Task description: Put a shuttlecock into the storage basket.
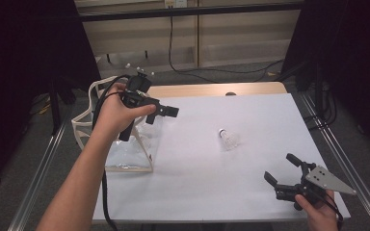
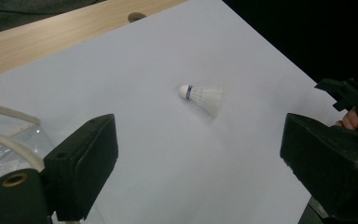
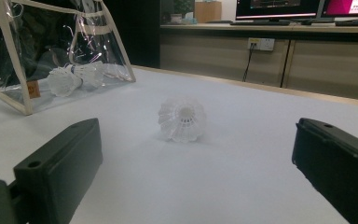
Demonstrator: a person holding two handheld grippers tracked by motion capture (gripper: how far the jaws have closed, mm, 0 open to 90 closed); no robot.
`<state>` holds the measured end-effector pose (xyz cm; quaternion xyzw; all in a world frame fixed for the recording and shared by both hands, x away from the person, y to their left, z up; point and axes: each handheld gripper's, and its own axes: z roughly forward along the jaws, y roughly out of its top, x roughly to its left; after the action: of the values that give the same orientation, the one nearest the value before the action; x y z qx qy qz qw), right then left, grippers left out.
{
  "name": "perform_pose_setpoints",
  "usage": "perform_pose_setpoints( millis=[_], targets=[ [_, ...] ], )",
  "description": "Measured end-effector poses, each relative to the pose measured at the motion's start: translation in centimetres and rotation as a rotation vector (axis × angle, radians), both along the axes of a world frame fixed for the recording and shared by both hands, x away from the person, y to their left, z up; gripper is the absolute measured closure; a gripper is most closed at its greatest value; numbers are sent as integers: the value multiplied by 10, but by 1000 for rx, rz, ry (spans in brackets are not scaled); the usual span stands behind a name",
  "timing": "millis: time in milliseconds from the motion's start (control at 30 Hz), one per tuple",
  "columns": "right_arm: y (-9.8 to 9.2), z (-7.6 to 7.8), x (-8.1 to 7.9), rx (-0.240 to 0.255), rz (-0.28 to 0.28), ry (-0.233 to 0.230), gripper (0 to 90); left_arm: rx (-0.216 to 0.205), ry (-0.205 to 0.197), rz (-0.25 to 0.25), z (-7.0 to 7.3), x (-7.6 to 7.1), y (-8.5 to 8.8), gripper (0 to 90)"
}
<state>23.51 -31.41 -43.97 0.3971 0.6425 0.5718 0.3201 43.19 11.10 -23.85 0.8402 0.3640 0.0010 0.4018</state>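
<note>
White feathered shuttlecock lying on its side near the middle of the bench, cork tip toward the far edge, skirt toward the near one; touched by nothing, well apart from both tongs; left gripper raised over the left edge just above the bag, jaws spread wide with nothing between them, aimed across at the shuttlecock, probably lining up a pick; right gripper low by the near right corner, likewise released and empty, seemingly waiting; clear glossy plastic bag with cream trim standing at the left edge, mouth up, already housing two shuttlecocks; matte white sheet over pale wood
</note>
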Motion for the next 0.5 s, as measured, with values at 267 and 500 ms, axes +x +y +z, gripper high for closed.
perform_pose_setpoints(
  millis=[267, 500],
  targets=[
    [0, 0, 0, 0, 0, 0, 13, 4, -13, -22, -5, -2, -7, 105],
    [0, 0, 0, -2, 0, -1, 13, 5, -11, -38, -14, -4, -13, 90]
  ],
)
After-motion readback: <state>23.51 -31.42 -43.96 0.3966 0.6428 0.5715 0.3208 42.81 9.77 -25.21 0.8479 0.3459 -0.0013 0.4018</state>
